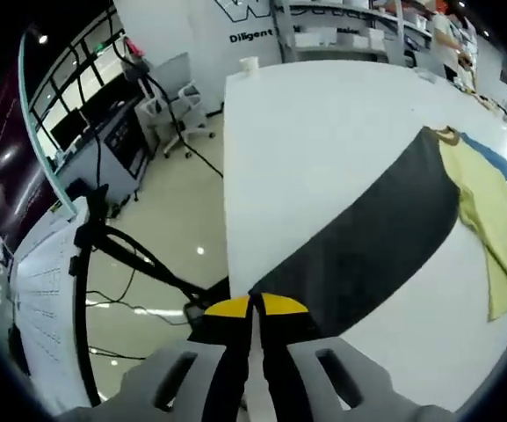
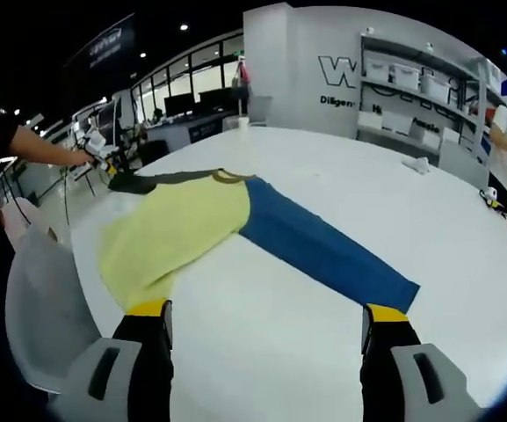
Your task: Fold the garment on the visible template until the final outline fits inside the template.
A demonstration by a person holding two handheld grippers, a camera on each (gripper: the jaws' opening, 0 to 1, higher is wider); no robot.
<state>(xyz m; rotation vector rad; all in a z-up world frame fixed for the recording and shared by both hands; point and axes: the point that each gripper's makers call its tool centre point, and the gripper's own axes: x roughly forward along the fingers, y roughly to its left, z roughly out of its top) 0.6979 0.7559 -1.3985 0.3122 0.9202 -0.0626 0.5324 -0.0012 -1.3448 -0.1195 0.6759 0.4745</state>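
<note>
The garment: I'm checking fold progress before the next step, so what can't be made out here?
- Template outline: not discernible on the white table in either view.
- Dark sleeve end: left gripper view, hidden behind the shut left gripper.
- Yellow body near hem: right gripper view, behind the open right gripper.

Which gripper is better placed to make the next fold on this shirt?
Probably the left gripper: its jaws are shut on the black sleeve at the table edge. The right gripper hangs open, short of the blue sleeve.
</note>
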